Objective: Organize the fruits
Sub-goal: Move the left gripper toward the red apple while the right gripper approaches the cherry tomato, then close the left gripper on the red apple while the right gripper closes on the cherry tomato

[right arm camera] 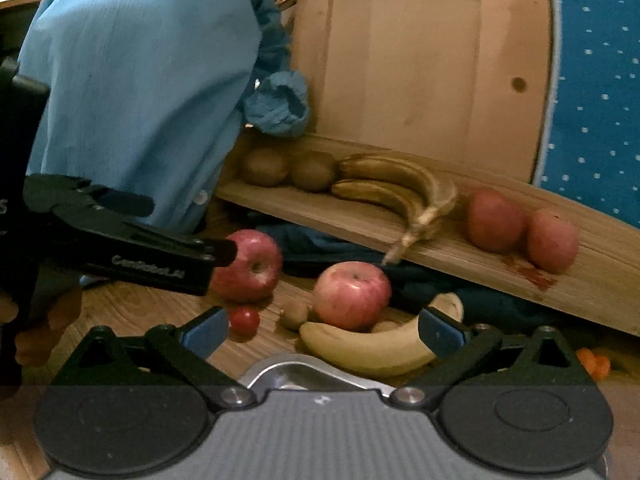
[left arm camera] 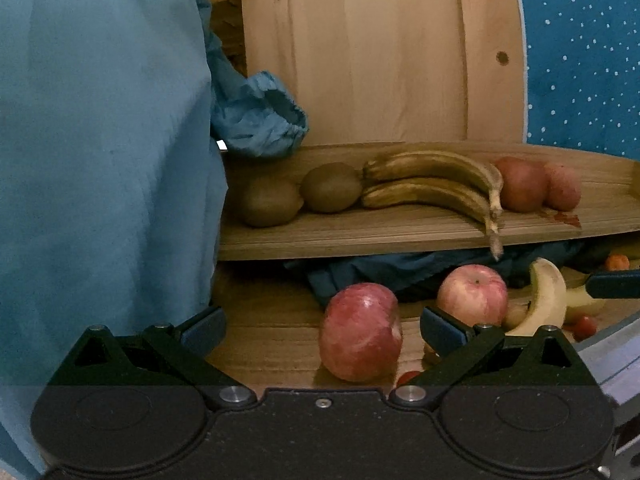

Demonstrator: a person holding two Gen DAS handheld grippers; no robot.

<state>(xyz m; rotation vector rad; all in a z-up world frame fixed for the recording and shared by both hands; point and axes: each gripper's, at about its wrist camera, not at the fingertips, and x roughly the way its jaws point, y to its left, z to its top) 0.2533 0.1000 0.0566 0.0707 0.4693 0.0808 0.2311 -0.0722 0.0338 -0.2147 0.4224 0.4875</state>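
Note:
A wooden board (left arm camera: 400,232) (right arm camera: 460,264) carries two kiwis (left arm camera: 304,196) (right arm camera: 288,168), two brown bananas (left arm camera: 432,184) (right arm camera: 392,188) and two red apples (left arm camera: 536,184) (right arm camera: 520,228) in a row. On the wooden table below lie a red apple (left arm camera: 360,332) (right arm camera: 248,264), a second apple (left arm camera: 472,294) (right arm camera: 352,294), a yellow banana (left arm camera: 544,300) (right arm camera: 368,348), a small kiwi (right arm camera: 294,314) and a cherry tomato (right arm camera: 244,320). My left gripper (left arm camera: 320,328) (right arm camera: 188,240) is open with the near apple between its fingers. My right gripper (right arm camera: 320,328) is open, just before the banana and second apple.
A person in a light blue coat (left arm camera: 100,160) (right arm camera: 140,100) stands at the left. A wooden chair back (left arm camera: 380,52) (right arm camera: 420,68) rises behind the board, with dotted blue cloth (left arm camera: 584,60) to its right. Dark cloth (left arm camera: 400,272) lies under the board. Small orange fruit (right arm camera: 596,362) lies at the right.

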